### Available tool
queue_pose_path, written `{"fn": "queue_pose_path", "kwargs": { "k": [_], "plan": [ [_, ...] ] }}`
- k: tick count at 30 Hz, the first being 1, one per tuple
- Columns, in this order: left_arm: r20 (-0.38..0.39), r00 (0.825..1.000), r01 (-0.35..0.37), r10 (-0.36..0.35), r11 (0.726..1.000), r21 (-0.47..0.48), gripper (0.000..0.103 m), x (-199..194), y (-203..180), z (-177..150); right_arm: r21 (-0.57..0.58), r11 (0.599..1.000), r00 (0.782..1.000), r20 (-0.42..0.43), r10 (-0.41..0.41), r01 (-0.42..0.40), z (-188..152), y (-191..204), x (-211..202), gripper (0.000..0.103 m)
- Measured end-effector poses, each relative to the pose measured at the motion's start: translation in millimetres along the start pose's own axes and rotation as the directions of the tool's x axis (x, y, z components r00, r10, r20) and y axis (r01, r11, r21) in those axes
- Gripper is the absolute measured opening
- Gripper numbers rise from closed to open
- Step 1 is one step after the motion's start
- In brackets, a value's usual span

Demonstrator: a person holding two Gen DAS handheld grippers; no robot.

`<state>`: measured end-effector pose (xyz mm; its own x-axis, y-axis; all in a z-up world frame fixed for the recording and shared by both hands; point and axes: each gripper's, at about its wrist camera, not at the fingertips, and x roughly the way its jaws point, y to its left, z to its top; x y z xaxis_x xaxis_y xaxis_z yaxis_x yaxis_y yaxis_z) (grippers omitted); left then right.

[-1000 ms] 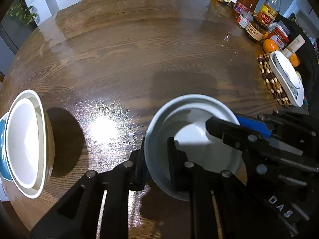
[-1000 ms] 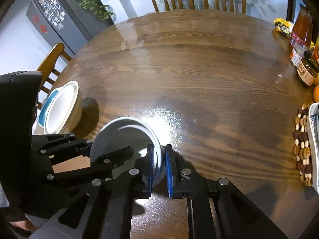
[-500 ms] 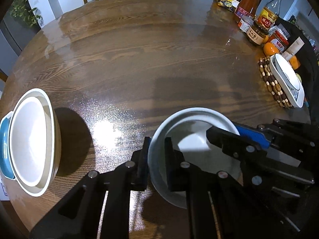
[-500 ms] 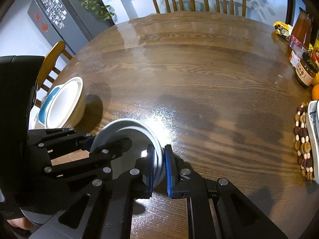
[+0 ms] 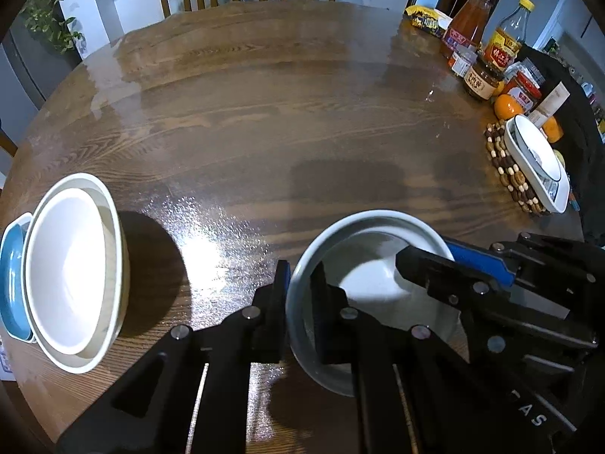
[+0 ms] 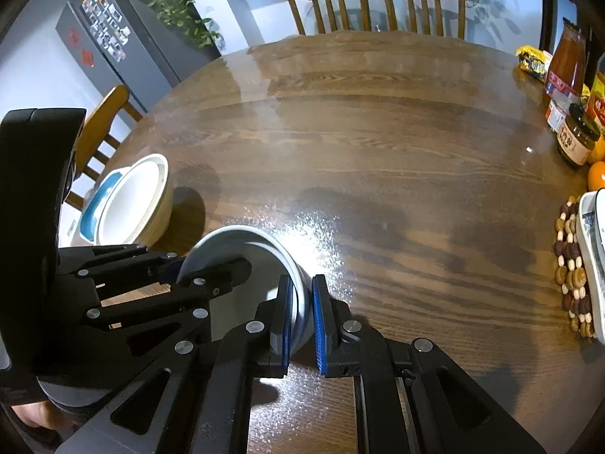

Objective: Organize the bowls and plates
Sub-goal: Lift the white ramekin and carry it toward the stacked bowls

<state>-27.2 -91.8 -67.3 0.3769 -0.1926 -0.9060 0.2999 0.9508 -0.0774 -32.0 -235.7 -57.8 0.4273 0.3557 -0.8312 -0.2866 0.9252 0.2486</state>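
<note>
Nearest, the pale grey-blue ceramic bowl [image 5: 363,287] is pinched on opposite rims: the left gripper [image 5: 300,291] clamps the rim on its own side, one finger inside and one outside, while the right gripper [image 6: 301,302] clamps the far rim the same way, both angled steeply down. The bowl sits just above the glossy brown wooden round table [image 5: 264,113], close to its near edge. From the bowl, the stack of nested cream and white bowls [image 5: 75,265] on a blue dish lies to the left, nearer the left hand, so the carry probably goes sideways leftward.
</note>
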Motion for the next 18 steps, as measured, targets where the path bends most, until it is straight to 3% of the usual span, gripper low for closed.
{"fn": "queue_pose_path", "kwargs": {
  "k": [18],
  "plan": [
    [0.104,0.994,-0.010,0.012,1.000,-0.018,0.009,-40,14,4,-0.039,0.999,0.996,0.087,0.013,-0.009,19,19,-27,0.012]
  ]
}}
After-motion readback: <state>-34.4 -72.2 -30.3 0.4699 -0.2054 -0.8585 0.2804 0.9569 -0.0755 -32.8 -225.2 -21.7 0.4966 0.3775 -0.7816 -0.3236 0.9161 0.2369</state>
